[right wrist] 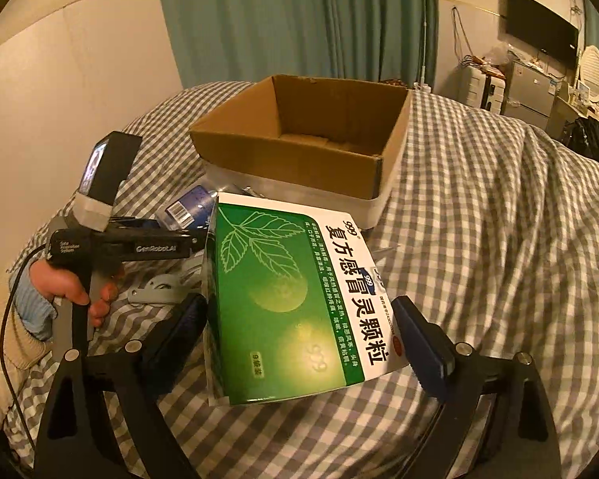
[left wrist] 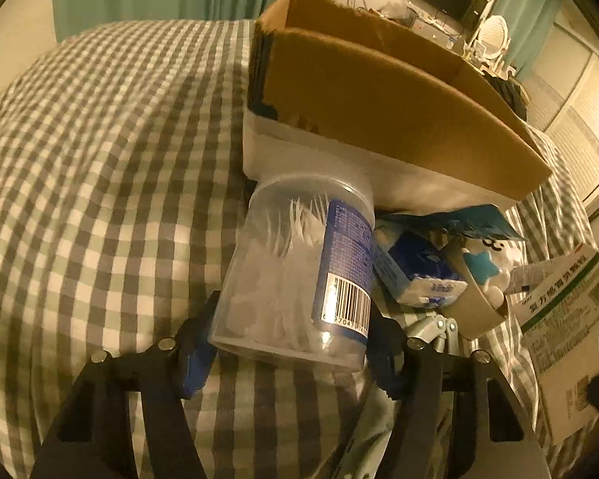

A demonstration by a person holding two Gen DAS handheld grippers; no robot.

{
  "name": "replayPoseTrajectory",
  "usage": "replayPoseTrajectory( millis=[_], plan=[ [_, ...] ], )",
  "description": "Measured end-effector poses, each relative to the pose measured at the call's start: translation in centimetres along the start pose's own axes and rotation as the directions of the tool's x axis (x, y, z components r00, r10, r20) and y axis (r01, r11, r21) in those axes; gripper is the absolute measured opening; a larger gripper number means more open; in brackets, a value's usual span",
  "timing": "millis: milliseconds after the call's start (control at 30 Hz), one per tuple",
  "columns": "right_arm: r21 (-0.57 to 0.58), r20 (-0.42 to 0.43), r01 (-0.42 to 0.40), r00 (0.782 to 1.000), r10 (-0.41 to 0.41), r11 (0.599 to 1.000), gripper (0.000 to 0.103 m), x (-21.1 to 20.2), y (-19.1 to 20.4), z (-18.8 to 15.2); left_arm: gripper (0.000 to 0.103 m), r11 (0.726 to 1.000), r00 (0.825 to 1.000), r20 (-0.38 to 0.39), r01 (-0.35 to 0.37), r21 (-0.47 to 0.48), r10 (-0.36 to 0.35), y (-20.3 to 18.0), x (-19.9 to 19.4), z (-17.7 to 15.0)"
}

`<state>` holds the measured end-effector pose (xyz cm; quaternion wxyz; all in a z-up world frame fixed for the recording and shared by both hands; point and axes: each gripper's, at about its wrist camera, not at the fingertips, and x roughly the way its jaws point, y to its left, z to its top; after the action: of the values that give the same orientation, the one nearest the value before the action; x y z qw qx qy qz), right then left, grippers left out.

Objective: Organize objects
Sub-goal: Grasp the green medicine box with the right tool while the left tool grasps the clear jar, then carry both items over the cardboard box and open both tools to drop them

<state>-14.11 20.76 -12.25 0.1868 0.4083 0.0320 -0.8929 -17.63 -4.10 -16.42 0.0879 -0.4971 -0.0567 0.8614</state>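
My left gripper is shut on a clear plastic jar of white picks with a blue barcode label. The jar's lid end points at the open cardboard box, close to its near wall. In the right wrist view my right gripper is shut on a green and white medicine box, held tilted above the checked bedcover. Beyond it the cardboard box looks bare inside. The jar shows partly behind the medicine box.
The cardboard box rests on a white tray-like base. Beside the jar lie a blue tissue pack, a paper cup with a small plush toy, a blue card and a grey metal tool. A hand grips the left handle.
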Motion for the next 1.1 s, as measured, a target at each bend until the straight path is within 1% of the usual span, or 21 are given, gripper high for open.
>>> replayPoseTrajectory(
  millis=[67, 167, 233, 333, 433, 500, 600, 733, 800, 900, 1000, 1100],
  plan=[
    [0.003, 0.013, 0.016, 1.000, -0.016, 1.000, 0.092, -0.8, -0.2, 0.1, 0.065, 1.000, 1.000, 0.000, -0.011, 0.008, 0.011, -0.4, -0.7, -0.3],
    [0.005, 0.040, 0.046, 0.998, -0.046, 0.999, 0.092, -1.9, -0.9, 0.4, 0.065, 0.997, 0.997, -0.021, -0.078, 0.008, 0.078, -1.0, -1.8, -0.9],
    [0.006, 0.063, 0.068, 0.996, -0.069, 0.998, 0.091, -3.0, -1.0, 0.6, 0.064, 0.997, 0.997, -0.007, -0.077, 0.007, 0.077, -1.4, -2.9, -1.0],
    [0.003, 0.100, 0.096, 0.990, -0.095, 0.995, 0.091, -4.7, -0.6, 1.1, 0.063, 0.995, 0.995, 0.040, -0.094, 0.029, 0.093, -2.2, -5.5, -1.3],
    [-0.012, 0.142, 0.098, 0.985, -0.095, 0.995, 0.091, -6.5, 0.1, 2.1, 0.062, 0.998, 0.994, 0.089, -0.059, 0.015, 0.057, -2.5, -8.5, -1.3],
    [-0.029, 0.182, 0.112, 0.978, -0.105, 0.993, 0.090, -7.5, 0.7, 3.5, 0.062, 0.999, 0.989, 0.140, -0.049, 0.019, 0.046, -3.2, -10.9, -0.8],
    [-0.053, 0.233, 0.126, 0.966, -0.110, 0.991, 0.090, -8.5, 1.3, 5.5, 0.062, 0.997, 0.973, 0.228, -0.054, 0.054, 0.040, -4.6, -13.9, 0.8],
    [-0.067, 0.270, 0.138, 0.956, -0.115, 0.988, 0.090, -8.8, 1.2, 7.6, 0.062, 0.998, 0.957, 0.289, -0.035, 0.054, 0.018, -5.2, -16.0, 2.6],
    [-0.067, 0.284, 0.142, 0.952, -0.118, 0.988, 0.090, -8.9, 0.9, 8.3, 0.062, 0.997, 0.946, 0.323, -0.040, 0.062, 0.018, -5.6, -16.7, 3.7],
    [-0.069, 0.305, 0.147, 0.945, -0.119, 0.987, 0.090, -8.6, 0.5, 9.9, 0.062, 0.997, 0.934, 0.356, -0.047, 0.065, 0.021, -5.9, -16.8, 5.4],
    [-0.070, 0.319, 0.141, 0.941, -0.112, 0.988, 0.090, -8.1, -0.5, 12.2, 0.062, 0.997, 0.929, 0.370, -0.043, 0.061, 0.018, -6.1, -16.3, 7.7],
    [-0.062, 0.332, 0.138, 0.937, -0.110, 0.988, 0.089, -6.7, -1.1, 14.4, 0.062, 0.996, 0.920, 0.391, -0.068, 0.064, 0.037, -6.5, -15.5, 9.7]
  ],
)
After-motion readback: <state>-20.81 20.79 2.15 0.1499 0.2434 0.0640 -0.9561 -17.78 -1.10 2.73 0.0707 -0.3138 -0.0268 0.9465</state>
